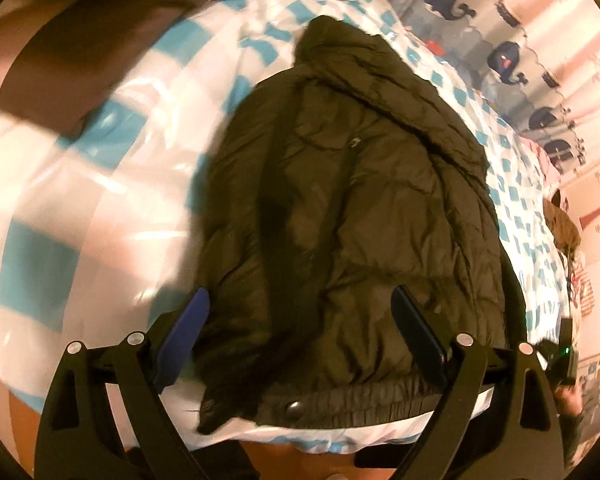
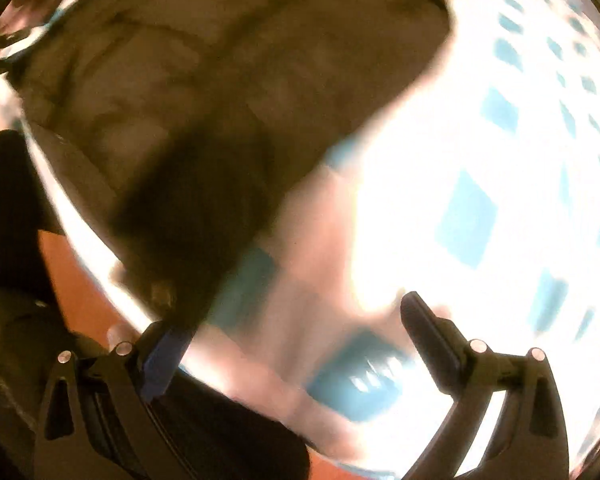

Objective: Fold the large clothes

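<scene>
On the checked sheet, the dark puffer jacket lies folded narrow lengthwise, crosswise folds apparently outstanding; left gripper and right gripper both gape wide, holding nothing.

No readable text, label, brand, number or sign in either view. On the dark puffer jacket only a small tag-like mark near the chest and a plain metal snap at the hem, both too small and without legible letters. On the curtain past the far edge of the checked sheet only whale pictures, no words. Right wrist view too blurred and overexposed for reading anything
</scene>
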Motion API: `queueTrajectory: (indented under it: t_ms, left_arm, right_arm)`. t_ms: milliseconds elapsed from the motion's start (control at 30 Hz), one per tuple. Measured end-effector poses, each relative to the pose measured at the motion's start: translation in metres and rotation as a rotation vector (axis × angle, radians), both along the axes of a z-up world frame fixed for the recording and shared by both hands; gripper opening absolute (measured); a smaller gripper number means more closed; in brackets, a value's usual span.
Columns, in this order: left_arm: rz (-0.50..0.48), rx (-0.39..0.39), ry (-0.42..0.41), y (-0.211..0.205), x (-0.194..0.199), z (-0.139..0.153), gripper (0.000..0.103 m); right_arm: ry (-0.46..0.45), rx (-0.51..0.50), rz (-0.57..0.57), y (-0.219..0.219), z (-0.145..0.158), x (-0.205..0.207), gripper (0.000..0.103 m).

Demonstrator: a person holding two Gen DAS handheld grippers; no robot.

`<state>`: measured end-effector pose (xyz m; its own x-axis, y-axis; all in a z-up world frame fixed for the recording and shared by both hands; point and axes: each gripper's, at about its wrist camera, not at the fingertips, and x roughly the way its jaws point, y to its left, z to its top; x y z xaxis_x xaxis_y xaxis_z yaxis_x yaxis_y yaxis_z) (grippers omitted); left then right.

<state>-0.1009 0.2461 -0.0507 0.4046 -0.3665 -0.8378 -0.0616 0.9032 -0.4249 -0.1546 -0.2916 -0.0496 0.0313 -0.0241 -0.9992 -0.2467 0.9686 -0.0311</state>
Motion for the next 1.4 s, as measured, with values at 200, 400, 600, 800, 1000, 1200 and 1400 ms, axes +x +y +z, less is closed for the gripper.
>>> queueTrajectory:
  t_ms: [200,400,600,800,1000,1200,1400]
  left_arm:
    - [0.007,-0.014,0.002,0.003,-0.021,0.001,0.088]
    - [0.049,-0.030,-0.016,0.018,-0.036,0.015,0.088]
    - [0.072,-0.029,-0.041,0.033,-0.047,0.028,0.088]
    - [0.027,0.024,-0.004,0.030,-0.045,0.006,0.088]
    - [-0.043,0.100,0.024,0.006,-0.036,-0.018,0.088]
    - [-0.041,0.005,0.038,-0.003,-0.033,-0.031,0.088]
    - [-0.009,-0.043,0.030,0.005,-0.033,-0.034,0.060]
  right_arm:
    - [-0.248,0.196,-0.158,-0.012,0.048,0.000,0.096]
    - [-0.417,0.271,-0.165,0.047,0.061,0.054,0.096]
    - [-0.338,-0.181,-0.084,0.056,0.012,0.045,0.096]
    - [-0.266,-0.026,-0.278,-0.017,0.008,0.001,0.096]
    - [-0.213,0.613,-0.461,-0.054,0.009,-0.012,0.096]
    - [-0.113,0.712,-0.432,-0.032,-0.009,0.000,0.096]
    - [-0.093,0.756,-0.441,-0.030,-0.018,-0.001,0.096]
